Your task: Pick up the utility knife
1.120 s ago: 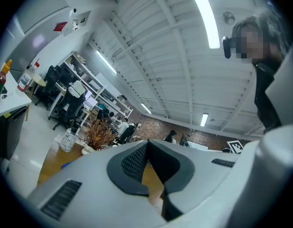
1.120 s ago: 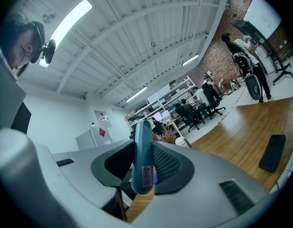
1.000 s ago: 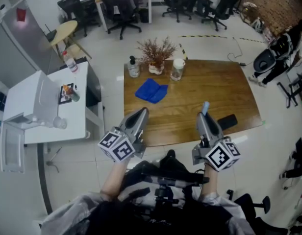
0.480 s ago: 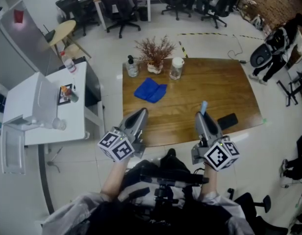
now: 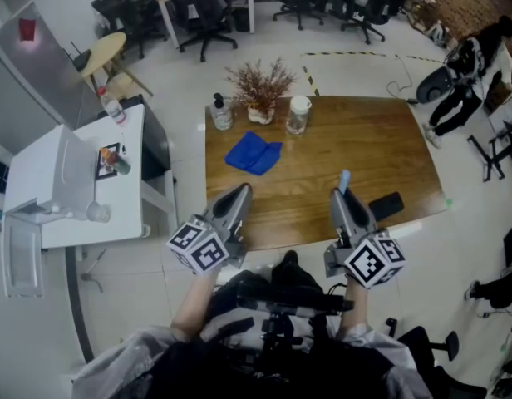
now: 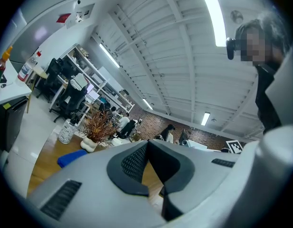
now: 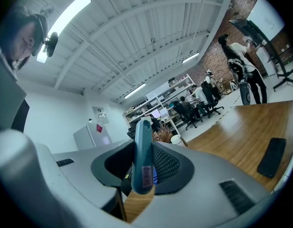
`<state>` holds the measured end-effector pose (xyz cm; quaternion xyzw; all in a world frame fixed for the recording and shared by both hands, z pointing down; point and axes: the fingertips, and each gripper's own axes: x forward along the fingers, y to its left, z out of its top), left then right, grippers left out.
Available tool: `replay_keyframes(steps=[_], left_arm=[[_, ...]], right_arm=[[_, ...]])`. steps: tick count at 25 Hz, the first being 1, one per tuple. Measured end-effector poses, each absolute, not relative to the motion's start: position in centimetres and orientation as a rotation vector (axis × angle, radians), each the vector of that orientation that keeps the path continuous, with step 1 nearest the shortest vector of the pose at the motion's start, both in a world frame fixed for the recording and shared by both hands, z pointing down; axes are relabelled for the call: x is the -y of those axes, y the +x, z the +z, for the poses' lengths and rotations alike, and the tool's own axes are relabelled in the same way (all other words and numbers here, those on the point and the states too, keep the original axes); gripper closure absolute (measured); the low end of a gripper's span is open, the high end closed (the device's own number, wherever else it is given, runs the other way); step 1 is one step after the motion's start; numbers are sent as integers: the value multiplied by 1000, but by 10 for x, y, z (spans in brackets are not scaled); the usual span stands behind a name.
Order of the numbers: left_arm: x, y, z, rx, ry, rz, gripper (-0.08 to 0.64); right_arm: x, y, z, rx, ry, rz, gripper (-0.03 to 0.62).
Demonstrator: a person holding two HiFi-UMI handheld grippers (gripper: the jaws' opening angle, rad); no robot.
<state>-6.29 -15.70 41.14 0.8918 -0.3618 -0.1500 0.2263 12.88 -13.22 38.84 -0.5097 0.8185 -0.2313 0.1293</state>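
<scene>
A teal utility knife [image 7: 142, 156] stands upright between the pads of my right gripper [image 7: 145, 148], which is shut on it. In the head view the knife's tip [image 5: 345, 179] sticks out past the right gripper [image 5: 340, 196], above the near edge of the wooden table [image 5: 364, 148]. My left gripper [image 5: 238, 193] hovers at the table's near left edge. In the left gripper view its fingertips [image 6: 147, 144] meet with nothing between them.
On the table lie a blue cloth [image 5: 253, 155] and a flat black object [image 5: 385, 206] near the right gripper. A dried plant [image 5: 262, 90], a pump bottle [image 5: 220, 113] and a jar [image 5: 298, 115] stand along the far edge. A white side table [image 5: 73, 181] stands at left.
Both grippers stay where they were, the knife still in the right one. A person at the far right of the room has shifted a little.
</scene>
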Motion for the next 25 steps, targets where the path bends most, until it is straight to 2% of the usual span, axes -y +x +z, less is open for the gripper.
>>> replay_keyframes(steps=[13,25], left_arm=[[166,-59,417,998,2450,-401,557],[169,-56,437,1044,2416,-321,558]], right_arm=[[146,133,405,-2406,-1543,-707,466],[180,133,658,-2836,-2167,-990,466]])
